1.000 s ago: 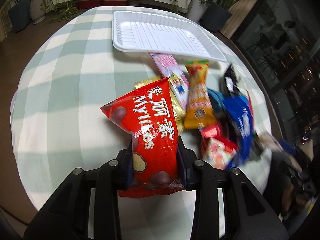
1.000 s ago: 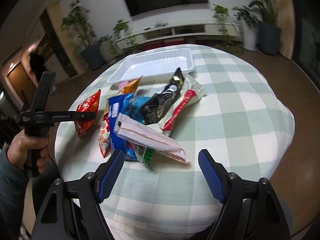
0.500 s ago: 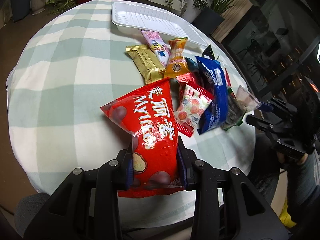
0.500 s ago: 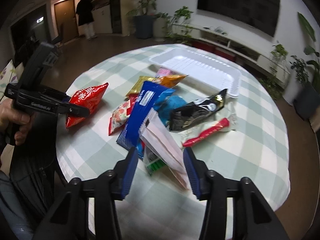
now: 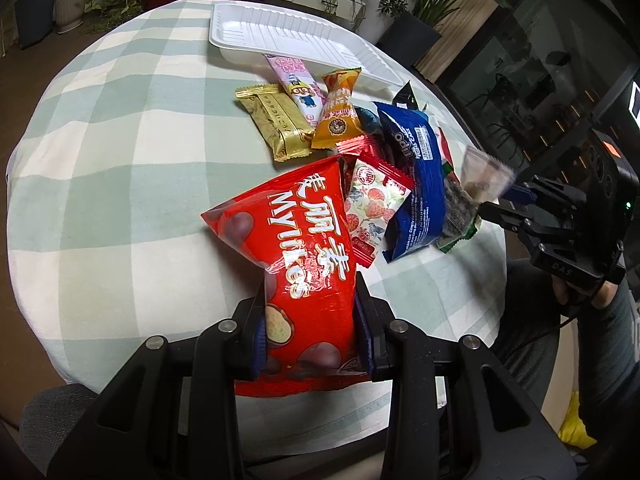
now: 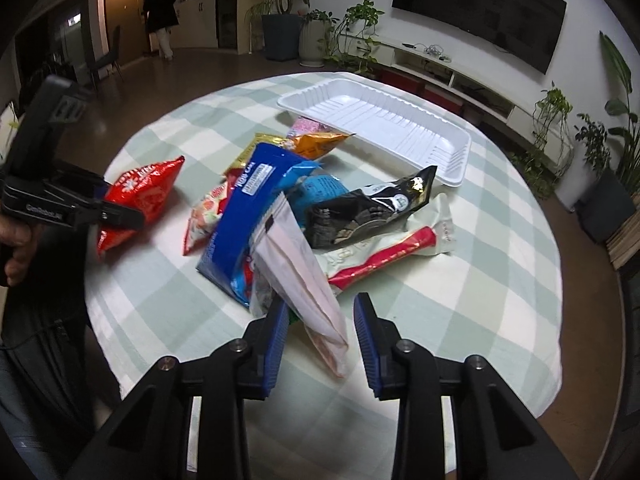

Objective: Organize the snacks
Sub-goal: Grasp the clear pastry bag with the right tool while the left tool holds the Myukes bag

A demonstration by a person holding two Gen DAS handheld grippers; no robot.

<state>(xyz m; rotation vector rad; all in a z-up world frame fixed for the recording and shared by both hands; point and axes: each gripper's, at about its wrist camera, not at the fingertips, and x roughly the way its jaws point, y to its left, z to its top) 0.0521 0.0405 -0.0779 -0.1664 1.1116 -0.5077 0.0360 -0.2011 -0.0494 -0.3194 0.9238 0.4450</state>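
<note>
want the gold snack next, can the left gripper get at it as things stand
Probably not yet. The left gripper is shut on the red bag, so its jaws are full. The gold snack itself lies uncovered on the tablecloth at the pile's edge, beside the pink packet.

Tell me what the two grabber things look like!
Each tool is black plastic with two chunky arms, silver screws and blue pads. The left tool has white lettering on its side, seen in the right view, held by a bare hand. The right tool has a grey-sleeved hand and a cable behind it.
</note>
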